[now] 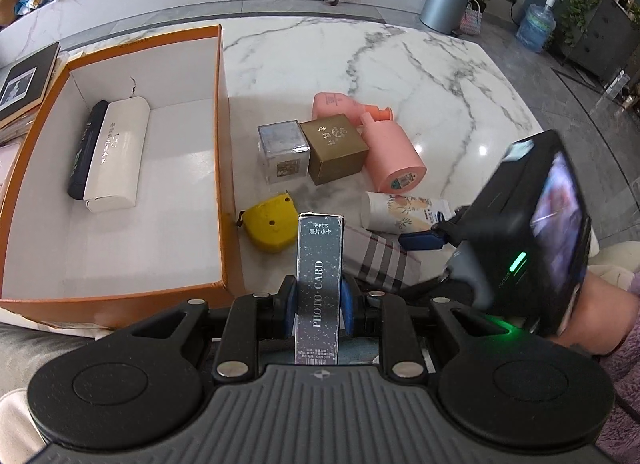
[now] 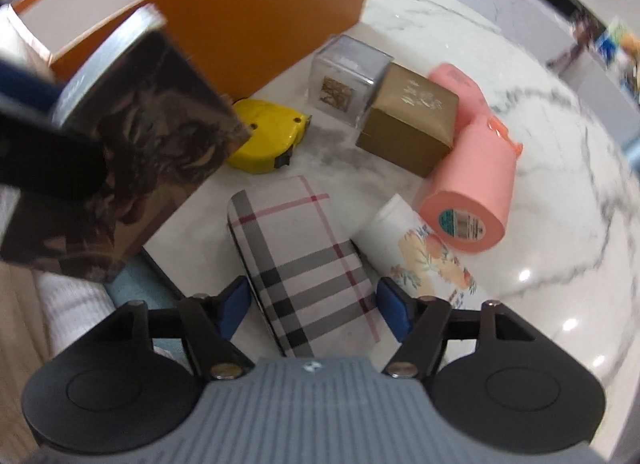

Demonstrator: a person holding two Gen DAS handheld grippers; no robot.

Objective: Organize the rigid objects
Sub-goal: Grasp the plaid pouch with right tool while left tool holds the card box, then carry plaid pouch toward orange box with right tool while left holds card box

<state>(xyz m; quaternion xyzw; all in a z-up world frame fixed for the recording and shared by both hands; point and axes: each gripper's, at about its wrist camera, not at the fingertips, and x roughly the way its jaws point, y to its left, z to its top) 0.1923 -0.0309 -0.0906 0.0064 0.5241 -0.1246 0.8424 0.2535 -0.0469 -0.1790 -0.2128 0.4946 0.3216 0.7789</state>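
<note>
Two cases already laid in orange cardboard box (image 1: 120,151); dark photo-card box (image 1: 319,288) clamped in left claw (image 1: 318,304); right claw (image 2: 316,308) spread astride plaid case (image 2: 304,264); six items left on marble table (image 1: 400,63)

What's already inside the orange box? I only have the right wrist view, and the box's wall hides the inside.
Observer: Two things. A white case and a black case lie side by side toward the left of the orange box.
Operator: Any room left in there?
Observer: Yes, the space to their right, inside the box, is bare.
Operator: What is the left gripper carrying? I only see a dark face of it.
Observer: A slim photo card box, lettered PHOTO CARD, clamped between the pads of the left gripper.
</note>
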